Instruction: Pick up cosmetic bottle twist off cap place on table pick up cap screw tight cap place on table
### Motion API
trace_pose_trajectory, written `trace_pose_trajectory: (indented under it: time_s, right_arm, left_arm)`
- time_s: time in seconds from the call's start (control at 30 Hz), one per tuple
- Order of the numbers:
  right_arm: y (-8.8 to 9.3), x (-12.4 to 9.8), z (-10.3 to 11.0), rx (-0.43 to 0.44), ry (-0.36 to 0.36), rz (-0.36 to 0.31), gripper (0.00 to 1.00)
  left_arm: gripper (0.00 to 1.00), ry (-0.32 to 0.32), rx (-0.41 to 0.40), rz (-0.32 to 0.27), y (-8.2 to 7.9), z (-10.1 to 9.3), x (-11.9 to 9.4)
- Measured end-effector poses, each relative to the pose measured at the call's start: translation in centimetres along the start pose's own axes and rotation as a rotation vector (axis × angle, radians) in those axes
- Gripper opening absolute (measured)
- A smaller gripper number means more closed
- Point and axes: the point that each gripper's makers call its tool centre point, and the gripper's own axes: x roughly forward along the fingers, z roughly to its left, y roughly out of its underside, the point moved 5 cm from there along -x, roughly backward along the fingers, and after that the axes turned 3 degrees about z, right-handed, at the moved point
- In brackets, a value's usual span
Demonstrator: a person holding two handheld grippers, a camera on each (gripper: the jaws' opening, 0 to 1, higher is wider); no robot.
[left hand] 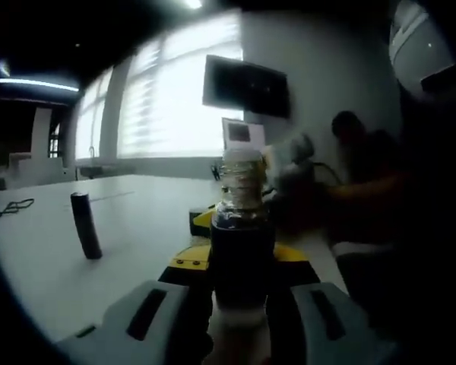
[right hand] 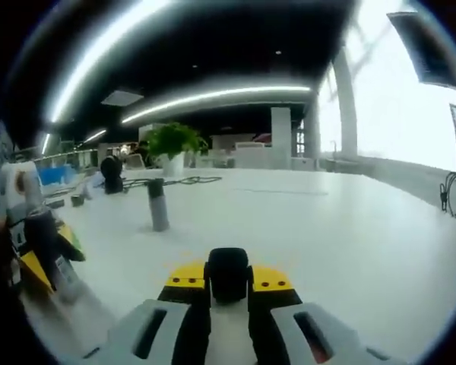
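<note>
In the left gripper view we see our left gripper [left hand: 242,304] clamped on the cosmetic bottle [left hand: 242,243], which stands upright between the two jaws, lifted above the white table [left hand: 137,220]. The bottle has a dark body and a clear threaded neck with nothing screwed onto it; we cannot tell what is inside, beyond the dark look of the lower part. A dark cylinder [left hand: 85,225] stands on the table to the left, well apart from the bottle. Behind the bottle a person [left hand: 372,190] sits, blurred.

In the right gripper view our right gripper [right hand: 229,293] is closed on the black cap [right hand: 228,272], which sits between its jaws just above the table [right hand: 327,228]. The same dark cylinder [right hand: 157,204] stands upright farther back on the table. At the left edge of this view the bottle [right hand: 42,243] shows in the other gripper, blurred. A potted plant [right hand: 171,144] stands in the background.
</note>
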Motion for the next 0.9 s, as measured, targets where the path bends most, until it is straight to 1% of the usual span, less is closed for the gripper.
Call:
trace_pose_trajectory:
  time_s: [0.07, 0.1, 0.13, 0.17, 0.27, 0.3, 0.37, 0.4, 0.43, 0.47, 0.5, 0.63, 0.77, 0.83, 0.9]
  right_arm:
    - [-0.3, -0.3, 0.1, 0.005, -0.028, -0.026, 0.12]
    - [-0.4, -0.5, 0.2, 0.01, -0.039, -0.035, 0.12]
    - [-0.5, -0.6, 0.4, 0.01, -0.06, -0.049, 0.12]
    - [-0.6, -0.8, 0.4, 0.016, -0.068, -0.055, 0.12]
    - [-0.9, -1.1, 1.1, 0.016, -0.131, -0.082, 0.12]
    - [-1.0, -1.2, 1.4, 0.016, -0.155, -0.091, 0.12]
    - [-1.3, -1.6, 1.9, 0.012, -0.213, -0.106, 0.12]
    - [-1.7, -1.8, 2.2, 0.013, -0.257, -0.126, 0.12]
    - [-2.2, -2.1, 2.6, 0.032, -0.31, -0.136, 0.12]
    - [-2.7, -2.4, 2.6, 0.028, -0.338, -0.148, 0.12]
    - [-3.6, -2.9, 3.0, 0.022, -0.39, -0.17, 0.12]
    - [-6.0, -4.1, 3.9, -0.007, -0.531, -0.194, 0.12]
    - [-7.9, -4.9, 4.8, -0.034, -0.618, -0.213, 0.12]
    - [-8.5, -5.1, 5.4, -0.06, -0.646, -0.221, 0.12]
    - [-9.0, -5.3, 6.1, -0.068, -0.68, -0.22, 0.12]
  left_arm:
    - [0.16, 0.027, 0.005, 0.005, 0.0, -0.4, 0.1]
    - [0.16, 0.04, 0.041, 0.014, 0.1, -0.5, 0.1]
    - [0.16, 0.052, 0.058, 0.017, 0.0, -0.5, 0.2]
    - [0.16, 0.057, 0.05, 0.021, 0.0, -0.4, 0.3]
    - [0.16, 0.077, 0.025, 0.022, 0.0, 0.0, 0.5]
    - [0.16, 0.081, 0.026, 0.02, 0.0, -0.1, 0.4]
    - [0.16, 0.098, 0.04, 0.008, 0.1, -0.5, 0.4]
    - [0.16, 0.114, 0.045, 0.003, 0.1, -0.9, 0.4]
    - [0.16, 0.125, 0.046, -0.001, 0.0, -1.1, 0.3]
    - [0.16, 0.134, 0.042, -0.001, 0.0, -1.2, 0.4]
    - [0.16, 0.139, 0.036, -0.001, 0.0, -1.3, 0.4]
    - [0.16, 0.13, 0.03, -0.001, -0.1, -1.2, 0.4]
    - [0.16, 0.111, 0.042, -0.009, -0.1, -1.0, 0.4]
    - [0.16, 0.102, 0.056, -0.012, -0.1, -0.9, 0.3]
    - [0.16, 0.096, 0.07, -0.015, -0.1, -0.7, 0.3]
